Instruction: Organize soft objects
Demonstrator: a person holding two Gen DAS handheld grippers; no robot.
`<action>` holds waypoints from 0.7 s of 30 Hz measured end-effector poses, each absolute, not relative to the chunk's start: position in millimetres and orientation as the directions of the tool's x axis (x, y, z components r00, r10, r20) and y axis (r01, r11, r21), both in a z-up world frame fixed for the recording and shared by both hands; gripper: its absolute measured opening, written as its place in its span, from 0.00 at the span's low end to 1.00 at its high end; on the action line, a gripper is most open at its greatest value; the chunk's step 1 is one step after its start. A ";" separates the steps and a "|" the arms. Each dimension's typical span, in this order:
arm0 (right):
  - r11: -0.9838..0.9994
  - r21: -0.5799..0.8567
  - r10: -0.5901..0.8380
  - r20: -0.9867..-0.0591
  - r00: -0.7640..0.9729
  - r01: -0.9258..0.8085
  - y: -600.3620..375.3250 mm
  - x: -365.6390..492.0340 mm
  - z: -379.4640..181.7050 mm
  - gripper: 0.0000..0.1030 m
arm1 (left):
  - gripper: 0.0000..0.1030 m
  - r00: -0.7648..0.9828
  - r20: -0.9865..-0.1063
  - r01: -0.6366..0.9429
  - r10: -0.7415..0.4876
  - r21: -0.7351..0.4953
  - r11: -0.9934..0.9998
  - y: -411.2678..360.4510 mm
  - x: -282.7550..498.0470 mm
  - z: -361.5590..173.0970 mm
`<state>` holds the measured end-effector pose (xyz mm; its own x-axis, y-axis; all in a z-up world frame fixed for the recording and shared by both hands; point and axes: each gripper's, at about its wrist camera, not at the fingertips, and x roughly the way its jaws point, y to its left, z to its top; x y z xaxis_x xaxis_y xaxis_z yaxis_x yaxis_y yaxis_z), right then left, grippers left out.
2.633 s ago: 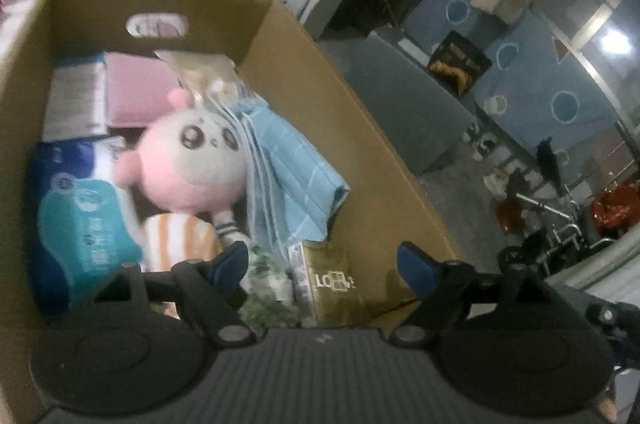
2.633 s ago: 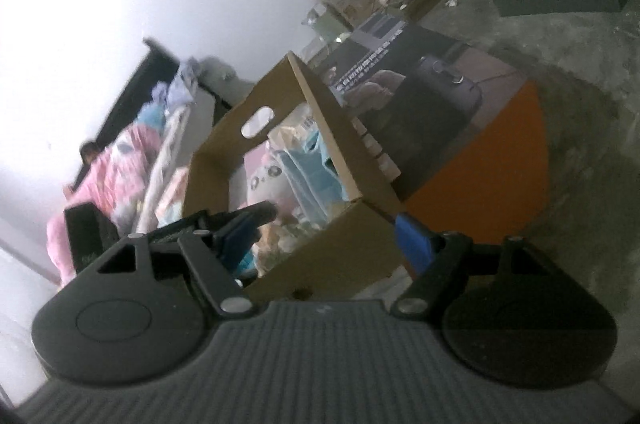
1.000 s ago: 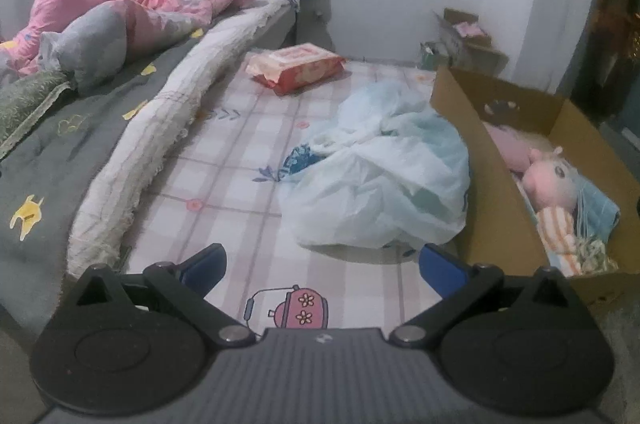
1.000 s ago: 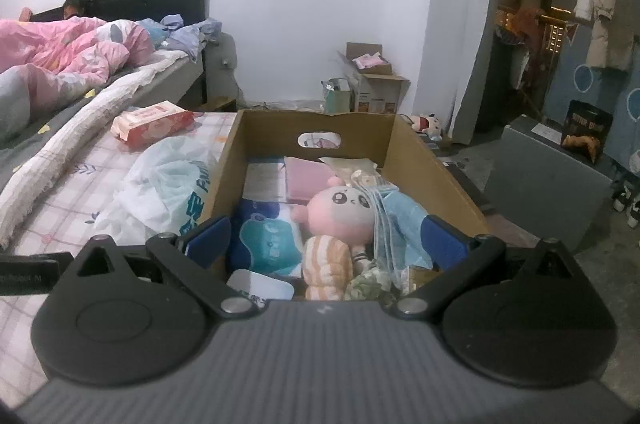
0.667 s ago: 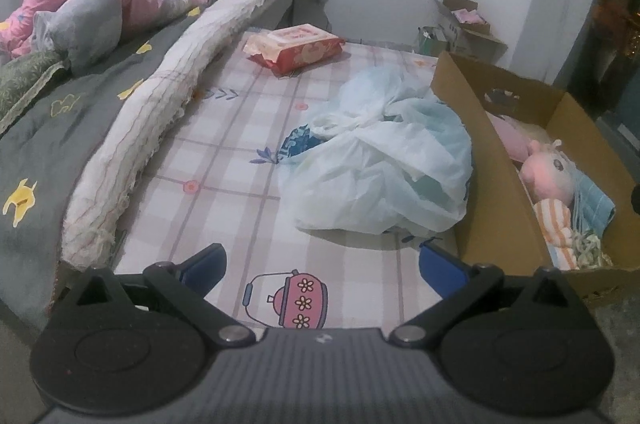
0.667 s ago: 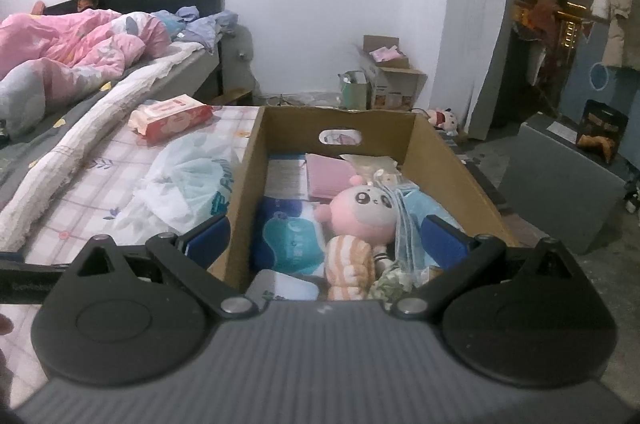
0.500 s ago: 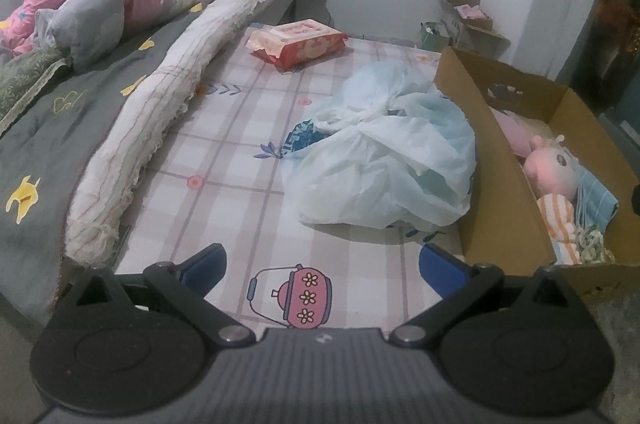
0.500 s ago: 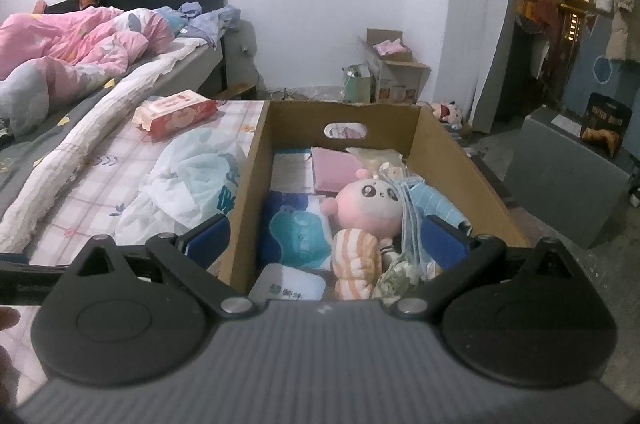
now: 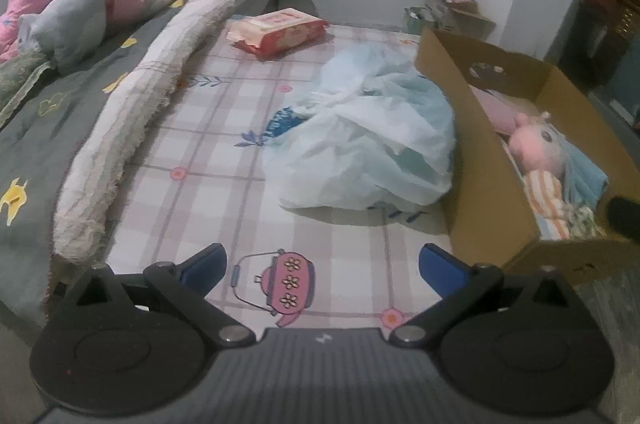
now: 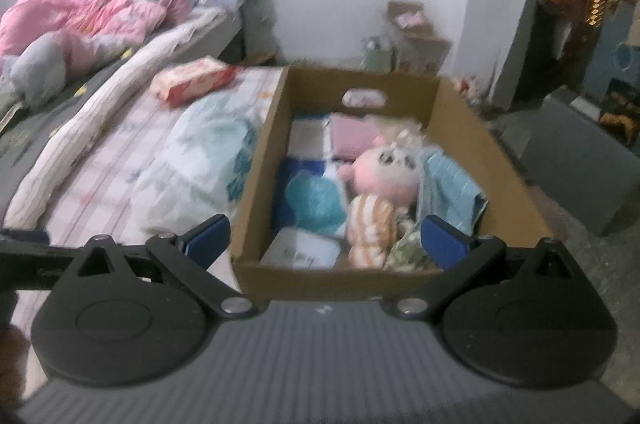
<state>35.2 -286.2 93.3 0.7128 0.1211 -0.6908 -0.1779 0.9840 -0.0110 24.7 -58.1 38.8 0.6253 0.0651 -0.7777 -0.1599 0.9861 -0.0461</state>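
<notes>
Lying crumpled on the checked sheet [image 9: 192, 151], hard against the left wall of the cardboard box [image 10: 472, 127]: a pale blue plastic bag [image 9: 360, 143], the likeliest soft thing left to tidy. Probably light, limp and slippery, so best pinched at a bunched fold near the top rather than on the smooth flank, where film would slide out of the pads. Hard to tell whether anything is inside. Already in the box: a pink plush [image 10: 380, 171], a striped orange cloth [image 10: 368, 224], a blue folded towel [image 10: 448, 183] and packs of tissue, all squashy and easy to grip anywhere. Farther back on the sheet, a red wipes pack [image 9: 280, 31], firmer and flatter. Left gripper [image 9: 322, 264] spread wide and empty, hovering short of the bag. Right gripper [image 10: 324, 240] likewise spread and empty, aimed at the box's near end.
</notes>
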 end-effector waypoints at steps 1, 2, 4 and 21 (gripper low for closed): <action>0.982 -0.009 0.128 -0.709 0.694 -0.191 -285.1 36.5 91.5 0.99 | 1.00 0.625 -0.778 -0.151 0.060 -0.045 0.988 -60.8 24.0 38.5; 0.979 -0.008 0.133 -0.727 0.674 -0.202 -284.0 38.0 88.8 0.99 | 1.00 0.623 -0.780 -0.139 0.054 -0.042 0.989 -64.2 23.7 38.1; 0.979 -0.002 0.134 -0.750 0.648 -0.205 -283.2 40.5 82.7 0.99 | 1.00 0.619 -0.784 -0.115 0.043 -0.036 0.993 -71.2 23.8 36.7; 0.990 0.021 0.098 -0.814 0.572 -0.140 -307.4 50.2 55.6 0.99 | 0.99 0.589 -0.808 -0.051 -0.007 -0.046 0.998 -100.3 29.2 33.3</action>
<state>50.2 -307.4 55.6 0.5720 0.0981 -0.8144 -0.1403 0.9899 0.0207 29.2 -100.3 33.3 0.5885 -0.0067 -0.8085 -0.0514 0.9976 -0.0456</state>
